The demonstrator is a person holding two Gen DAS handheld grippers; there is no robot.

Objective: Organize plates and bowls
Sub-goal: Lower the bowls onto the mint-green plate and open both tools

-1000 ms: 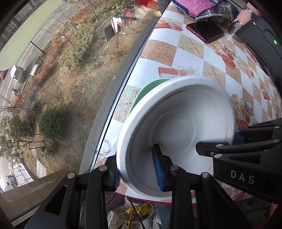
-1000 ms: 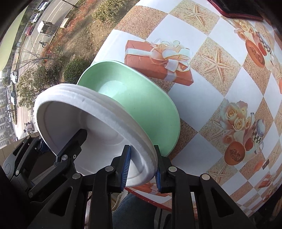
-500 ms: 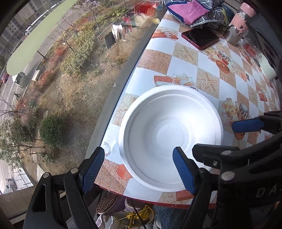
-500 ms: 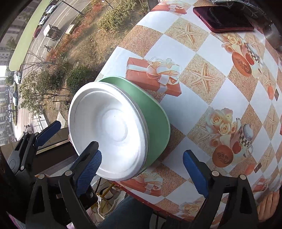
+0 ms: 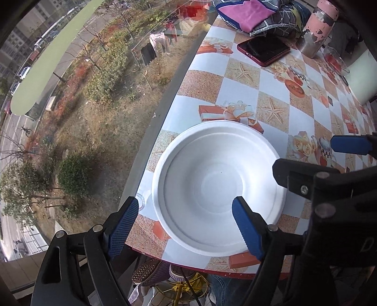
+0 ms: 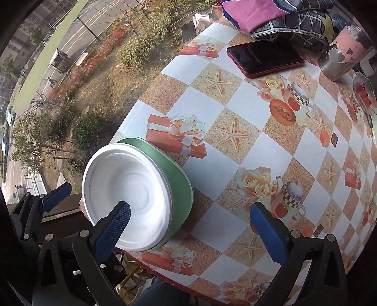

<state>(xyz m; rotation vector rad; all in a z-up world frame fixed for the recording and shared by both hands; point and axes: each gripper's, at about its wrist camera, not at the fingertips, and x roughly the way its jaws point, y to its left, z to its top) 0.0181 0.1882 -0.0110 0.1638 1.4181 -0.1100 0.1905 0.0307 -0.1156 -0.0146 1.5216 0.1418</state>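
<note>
One white foam plate (image 6: 128, 197) nests in green bowl (image 6: 180, 186).

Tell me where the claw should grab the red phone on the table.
Judging by its pose, grip the red phone across its long edges, coming straight down from above. It lies flat, screen up, on the table, so only the thin side edges offer purchase. The cloth bundle crowds its far side.
</note>
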